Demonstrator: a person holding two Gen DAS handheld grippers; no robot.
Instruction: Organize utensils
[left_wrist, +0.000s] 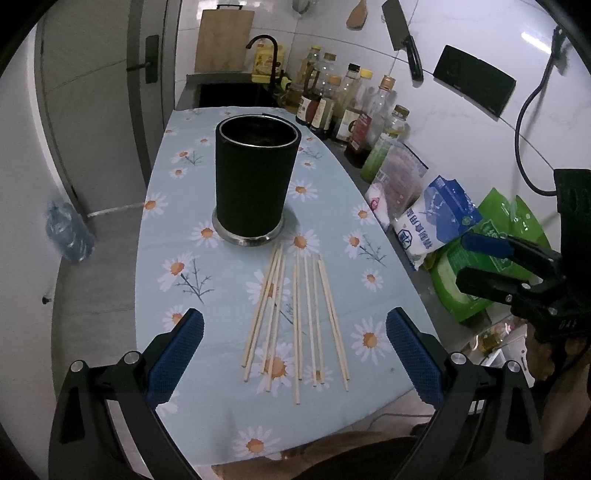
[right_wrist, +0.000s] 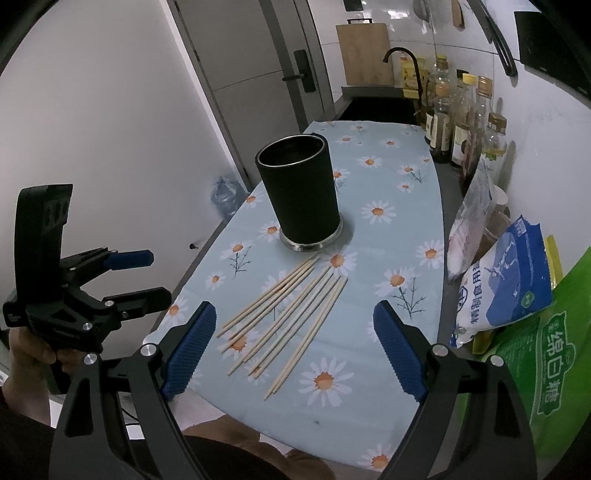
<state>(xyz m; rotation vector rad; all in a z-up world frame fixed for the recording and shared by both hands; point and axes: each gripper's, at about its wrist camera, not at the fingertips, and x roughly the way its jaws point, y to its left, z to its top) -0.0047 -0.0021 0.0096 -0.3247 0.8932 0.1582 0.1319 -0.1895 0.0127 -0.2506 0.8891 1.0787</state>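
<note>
Left wrist view, bottom edge: left gripper (left_wrist: 294, 356), blue pads spread wide, nothing between them, hovering over the near end of the chopsticks (left_wrist: 295, 325). Same bundle in the right wrist view, framed by the right gripper (right_wrist: 294, 345), jaws likewise wide apart and empty.

Chopsticks loose on the daisy-print cloth (left_wrist: 221, 369) over the table, fanned in the centre of both frames, far tips nearly reaching the base of the black holder (left_wrist: 255, 177). Exact count hard to make out where sticks overlap.

Holder upright just beyond, centre frame, metal ring at its foot; interior dark, contents not readable in either view.

Only in the left wrist view: the right gripper from the side at the right edge, fingers parted, over the green bag (left_wrist: 476, 269). Only in the right wrist view: the left gripper from the side at the left edge, a hand (right_wrist: 29, 354) under it, partly cut off.

Farther back, upper right: bottles (left_wrist: 347, 107), labels too small to read. Sink (left_wrist: 232, 94) and cutting board (left_wrist: 223, 37) at the top, dim.
</note>
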